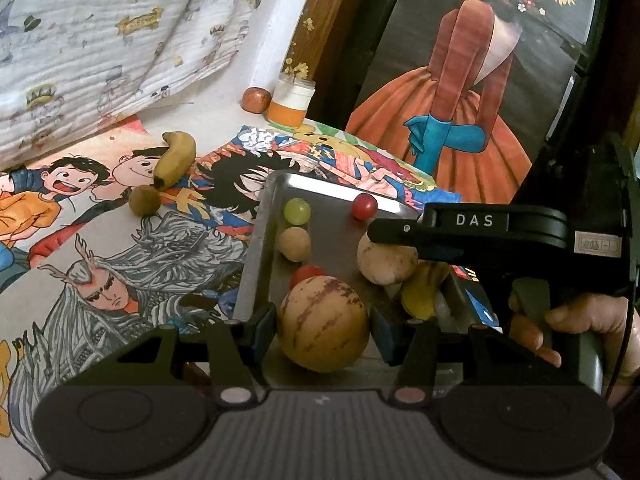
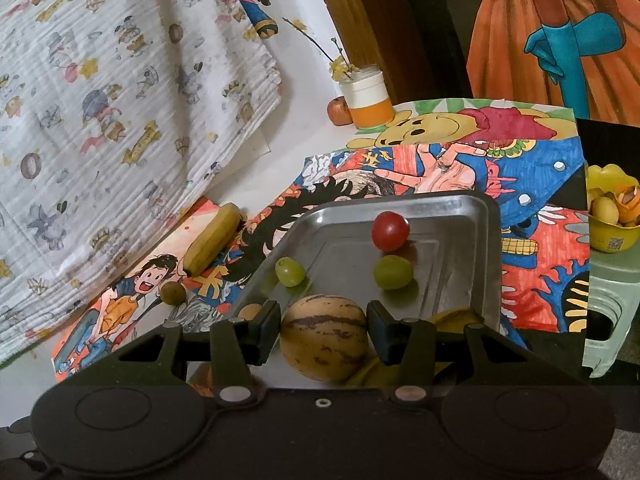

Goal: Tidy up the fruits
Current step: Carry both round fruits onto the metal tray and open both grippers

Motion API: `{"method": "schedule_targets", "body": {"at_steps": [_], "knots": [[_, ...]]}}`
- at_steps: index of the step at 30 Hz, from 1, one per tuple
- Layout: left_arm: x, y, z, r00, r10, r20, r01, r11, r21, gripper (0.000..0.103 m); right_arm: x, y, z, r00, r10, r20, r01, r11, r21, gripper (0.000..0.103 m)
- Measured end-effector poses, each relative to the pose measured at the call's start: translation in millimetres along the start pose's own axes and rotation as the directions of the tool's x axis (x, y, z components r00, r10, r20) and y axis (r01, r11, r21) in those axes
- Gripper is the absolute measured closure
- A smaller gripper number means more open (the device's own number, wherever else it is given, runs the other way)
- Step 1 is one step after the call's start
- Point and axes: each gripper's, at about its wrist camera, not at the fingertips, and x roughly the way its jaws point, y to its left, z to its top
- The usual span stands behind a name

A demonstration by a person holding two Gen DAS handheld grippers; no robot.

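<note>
A steel tray (image 1: 260, 240) lies on drawn posters. My left gripper (image 1: 324, 330) is shut on a round tan fruit with brown stripes (image 1: 323, 322), held over the tray's near edge. In the tray lie a green grape (image 1: 297, 211), a cherry tomato (image 1: 364, 206), a tan ball-shaped fruit (image 1: 295, 243), a second tomato (image 1: 306, 274) and a yellow banana (image 1: 420, 296). My right gripper (image 2: 324, 334) is shut on a similar striped fruit (image 2: 324, 338) above the tray (image 2: 486, 264). It reaches in from the right in the left wrist view.
Left of the tray, on the posters, lie a banana (image 1: 176, 160) and a small brown fruit (image 1: 144, 200). A jar with an orange band (image 1: 290, 102) and a reddish fruit (image 1: 256, 99) stand at the back. A yellow bowl (image 2: 610, 216) sits on a stool at right.
</note>
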Motion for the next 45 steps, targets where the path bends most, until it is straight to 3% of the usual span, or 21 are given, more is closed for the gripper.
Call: {"method": "schedule_targets", "body": {"at_steps": [7, 10, 16, 27, 36, 45], "knots": [[-2, 3, 2, 1.000, -0.010, -0.009, 0.010, 1.000, -0.019, 0.046, -3, 2, -1, 1.000, -0.009, -0.003, 0.009, 1.000, 0.018, 0.052], [-8, 3, 3, 1.000, -0.006, 0.022, 0.007, 1.000, -0.019, 0.044, -10, 4, -1, 1.000, -0.005, 0.012, 0.005, 1.000, 0.016, 0.052], [-26, 7, 7, 0.997, 0.013, 0.079, -0.010, 0.999, -0.039, 0.031, -31, 13, 2, 0.998, -0.009, 0.058, 0.009, 1.000, -0.006, 0.044], [-72, 20, 11, 0.977, 0.096, 0.191, -0.075, 0.991, -0.114, 0.001, -80, 39, -12, 0.987, -0.001, 0.161, 0.011, 0.998, -0.063, 0.016], [-99, 26, -5, 0.975, 0.147, 0.165, -0.134, 0.987, -0.085, 0.000, -117, 62, -44, 0.983, 0.012, 0.184, 0.014, 0.990, -0.137, 0.002], [-115, 43, -23, 0.975, 0.194, 0.111, -0.184, 0.978, -0.094, 0.000, -131, 77, -82, 0.991, -0.033, 0.132, 0.054, 0.986, -0.158, 0.001]]}}
